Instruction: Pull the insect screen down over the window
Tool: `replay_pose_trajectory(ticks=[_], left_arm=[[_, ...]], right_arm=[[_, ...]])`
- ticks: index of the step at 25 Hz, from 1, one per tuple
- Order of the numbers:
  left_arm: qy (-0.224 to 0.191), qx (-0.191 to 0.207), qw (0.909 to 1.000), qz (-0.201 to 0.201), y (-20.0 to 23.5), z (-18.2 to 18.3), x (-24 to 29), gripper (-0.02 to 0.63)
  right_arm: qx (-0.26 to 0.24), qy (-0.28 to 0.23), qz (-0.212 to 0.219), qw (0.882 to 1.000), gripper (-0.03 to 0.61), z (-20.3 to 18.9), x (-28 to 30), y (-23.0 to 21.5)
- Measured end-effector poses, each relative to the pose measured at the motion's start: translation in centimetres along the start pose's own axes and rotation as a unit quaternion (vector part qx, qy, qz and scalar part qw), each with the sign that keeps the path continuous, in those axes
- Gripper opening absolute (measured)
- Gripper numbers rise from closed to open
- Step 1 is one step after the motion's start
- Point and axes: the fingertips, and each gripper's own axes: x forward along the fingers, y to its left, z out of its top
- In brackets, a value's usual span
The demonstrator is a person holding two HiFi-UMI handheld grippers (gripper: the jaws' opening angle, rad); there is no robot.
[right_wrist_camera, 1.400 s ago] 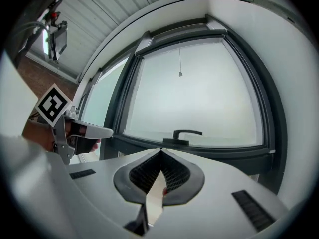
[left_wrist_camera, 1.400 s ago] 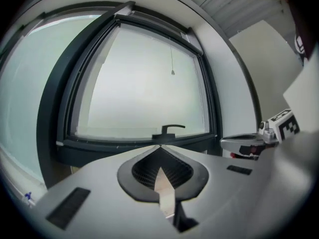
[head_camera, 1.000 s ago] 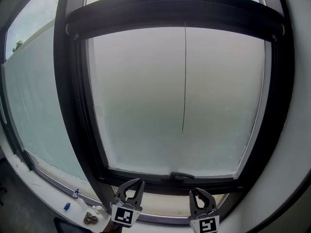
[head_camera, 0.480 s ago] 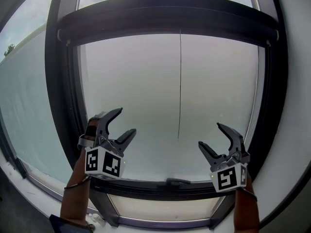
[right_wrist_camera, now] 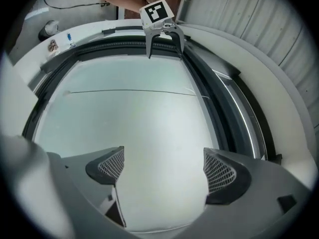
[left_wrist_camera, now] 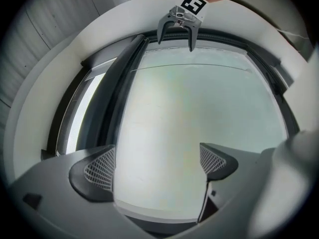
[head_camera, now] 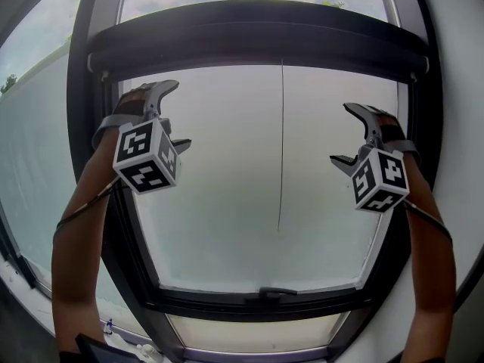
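The insect screen is rolled up in a dark cassette bar (head_camera: 257, 29) across the top of the dark-framed window (head_camera: 98, 225). Its thin pull cord (head_camera: 280, 150) hangs down the middle of the frosted pane. My left gripper (head_camera: 181, 113) is raised at the pane's upper left, and its jaws are opening with nothing between them. At the upper right, my right gripper (head_camera: 339, 133) also has its jaws opening on nothing. Both sit just under the bar, either side of the cord. The left gripper view (left_wrist_camera: 157, 163) and right gripper view (right_wrist_camera: 164, 168) show only pane between the mesh pads.
A dark window handle (head_camera: 276, 291) lies on the bottom rail. A second pane (head_camera: 38, 127) adjoins at the left. Small objects (head_camera: 110, 326) lie on the white sill at the lower left. White wall borders the frame on the right.
Both grippers have risen from the bottom of the window to just under the cassette bar. Their jaws have gone from shut to wide apart.
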Motion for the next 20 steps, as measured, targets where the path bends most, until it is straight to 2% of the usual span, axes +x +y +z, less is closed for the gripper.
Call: replay_pose_trajectory(ticks=[2, 7, 9, 16, 20], left_arm=[[0.01, 0.005, 0.9999, -0.009, 2.0, -0.1, 0.6, 0.525], [0.035, 0.013, 0.9982, -0.047, 4.7, -0.4, 1.8, 0.526], [0.042, 0.02, 0.9978, -0.048, 5.3, -0.2, 2.2, 0.526], [0.04, 0.008, 0.9989, -0.024, 5.6, -0.1, 2.6, 0.526], [0.043, 0.005, 0.9985, -0.034, 4.7, -0.2, 3.1, 0.526]], right_arm=[[-0.012, 0.014, -0.001, 1.0, 0.477, -0.3, 0.7, -2.5], [-0.027, 0.038, -0.005, 0.999, 0.477, -0.4, 1.9, -7.3], [-0.033, 0.045, -0.009, 0.998, 0.478, -0.4, 2.4, -8.5], [-0.028, 0.042, -0.016, 0.999, 0.477, 0.4, 4.5, -9.4], [-0.027, 0.048, -0.014, 0.998, 0.477, 0.4, 5.5, -9.2]])
